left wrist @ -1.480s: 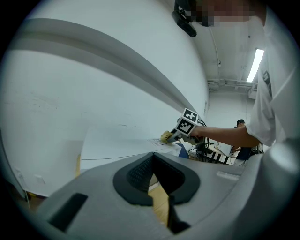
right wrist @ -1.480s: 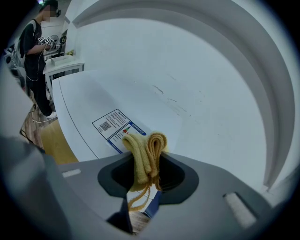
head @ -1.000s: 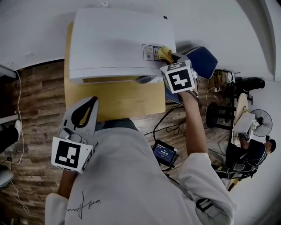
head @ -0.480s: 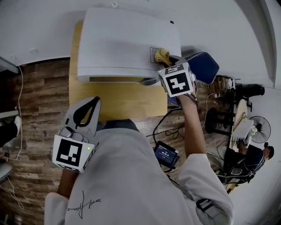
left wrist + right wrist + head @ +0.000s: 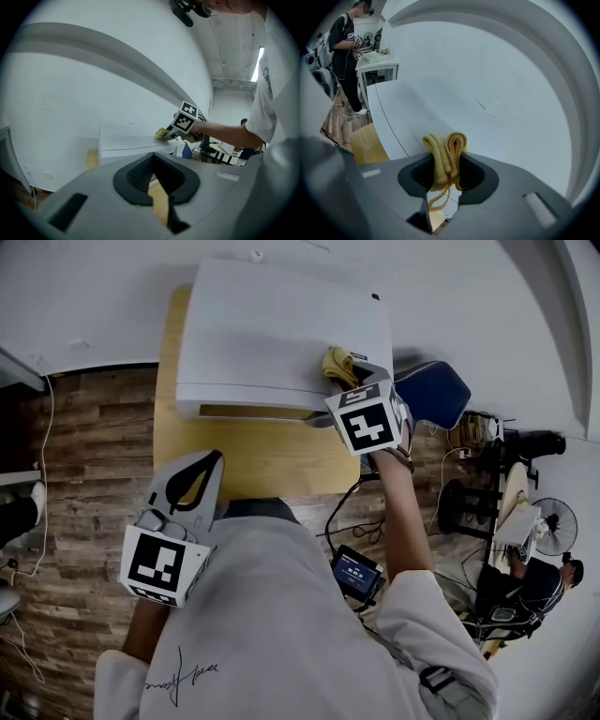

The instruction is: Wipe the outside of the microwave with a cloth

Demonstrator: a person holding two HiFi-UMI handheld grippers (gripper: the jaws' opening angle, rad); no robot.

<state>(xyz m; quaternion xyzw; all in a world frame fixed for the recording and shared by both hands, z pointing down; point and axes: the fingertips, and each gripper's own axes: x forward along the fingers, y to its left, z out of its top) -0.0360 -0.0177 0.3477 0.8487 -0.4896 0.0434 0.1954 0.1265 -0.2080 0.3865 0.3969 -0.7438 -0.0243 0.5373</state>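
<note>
Microwave: I see a white microwave [image 5: 272, 334] on a wooden table [image 5: 244, 451], its back to the white wall at the far side.
Cloth: a folded yellow cloth [image 5: 445, 154] lies against the microwave's top, near its right front corner.
Right gripper: my right gripper [image 5: 445, 176] is clamped on the cloth, and the folds bulge out above the jaws while a loose loop of thread hangs below them. In the head view its marker cube sits just over the microwave's right front corner.
Left gripper: my left gripper [image 5: 211, 465] is held low on the near left, close to my torso and over the near edge of the table, well apart from the microwave. Its jaws are together with nothing between them, and they point toward the microwave's front.
Surroundings: a blue seat [image 5: 431, 390] stands just right of the microwave. The wood-plank floor [image 5: 75, 427] shows to the left of the table. A person [image 5: 344, 42] stands at a counter, far off in the right gripper view.
</note>
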